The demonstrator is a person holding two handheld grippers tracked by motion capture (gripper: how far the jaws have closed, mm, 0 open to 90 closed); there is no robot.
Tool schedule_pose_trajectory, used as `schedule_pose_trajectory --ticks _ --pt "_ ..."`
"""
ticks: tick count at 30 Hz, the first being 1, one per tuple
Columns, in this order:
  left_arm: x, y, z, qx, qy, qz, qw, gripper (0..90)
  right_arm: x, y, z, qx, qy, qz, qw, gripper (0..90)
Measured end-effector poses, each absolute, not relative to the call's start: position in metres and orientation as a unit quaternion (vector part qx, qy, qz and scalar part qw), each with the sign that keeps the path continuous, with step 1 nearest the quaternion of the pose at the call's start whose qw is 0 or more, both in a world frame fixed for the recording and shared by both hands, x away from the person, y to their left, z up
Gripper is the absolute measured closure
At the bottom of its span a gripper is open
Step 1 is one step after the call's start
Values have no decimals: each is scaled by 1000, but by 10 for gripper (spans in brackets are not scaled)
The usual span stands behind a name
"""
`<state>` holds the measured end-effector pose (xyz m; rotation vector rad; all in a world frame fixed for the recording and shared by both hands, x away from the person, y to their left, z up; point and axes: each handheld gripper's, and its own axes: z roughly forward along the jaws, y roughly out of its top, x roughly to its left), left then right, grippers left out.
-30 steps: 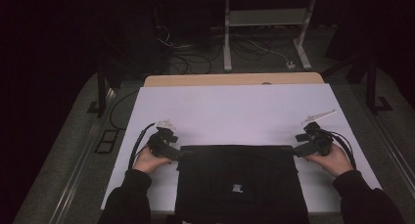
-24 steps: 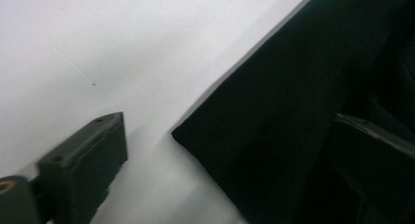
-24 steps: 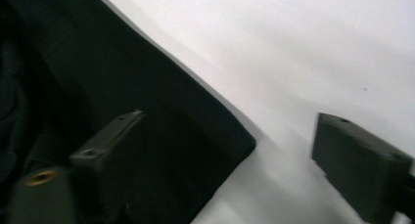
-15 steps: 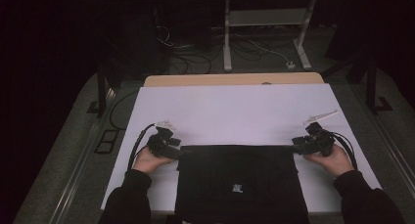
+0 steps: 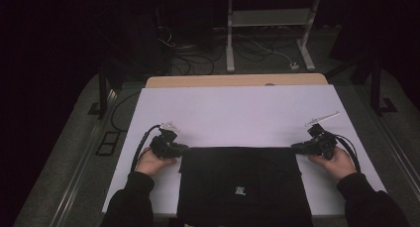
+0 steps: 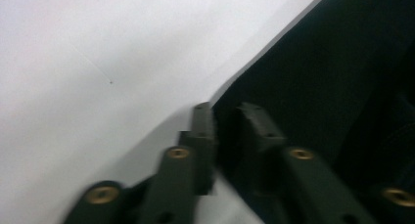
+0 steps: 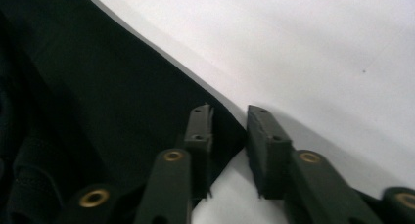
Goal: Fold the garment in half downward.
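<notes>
From the high view, a white tabletop [image 5: 237,113] stretches bare beyond a black cloth [image 5: 242,187] that lies flat at its near edge, with the left gripper [image 5: 182,149] at the cloth's far left corner, the right gripper [image 5: 297,147] at its far right corner, and open white room on either side of the cloth. The left gripper view adds what the high view cannot: its fingers [image 6: 203,136] have just been closing and stand narrow with the cloth's corner edge between them. The right gripper view shows its fingers [image 7: 262,145] likewise just closed to a narrow gap around the cloth's pointed corner, though whether the pads truly press the cloth I cannot tell.
</notes>
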<state>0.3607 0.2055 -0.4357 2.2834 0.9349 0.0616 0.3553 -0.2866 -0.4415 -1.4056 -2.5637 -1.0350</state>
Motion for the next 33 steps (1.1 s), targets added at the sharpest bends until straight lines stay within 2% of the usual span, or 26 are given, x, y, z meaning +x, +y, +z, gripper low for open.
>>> schedule_pose_trajectory --ticks 2,4,10,18,25,33 --pt "359 203 -434 876 353 30 329 835 356 -287 -442 -456 -825 -334 27 841" --pt "359 201 -432 878 349 34 324 840 356 -288 -442 -456 -825 -333 29 857" --pt "356 202 -426 870 363 40 330 853 351 -285 -439 -458 -827 -326 12 866" --pt "355 204 -423 861 364 75 346 859 350 -284 -437 -466 -824 -324 -6 871" --pt "356 200 -423 864 357 109 338 859 350 -284 -432 -476 -814 -332 -38 873" --pt "362 201 -423 861 372 125 322 859 354 -283 -429 -490 -802 -337 -58 873"
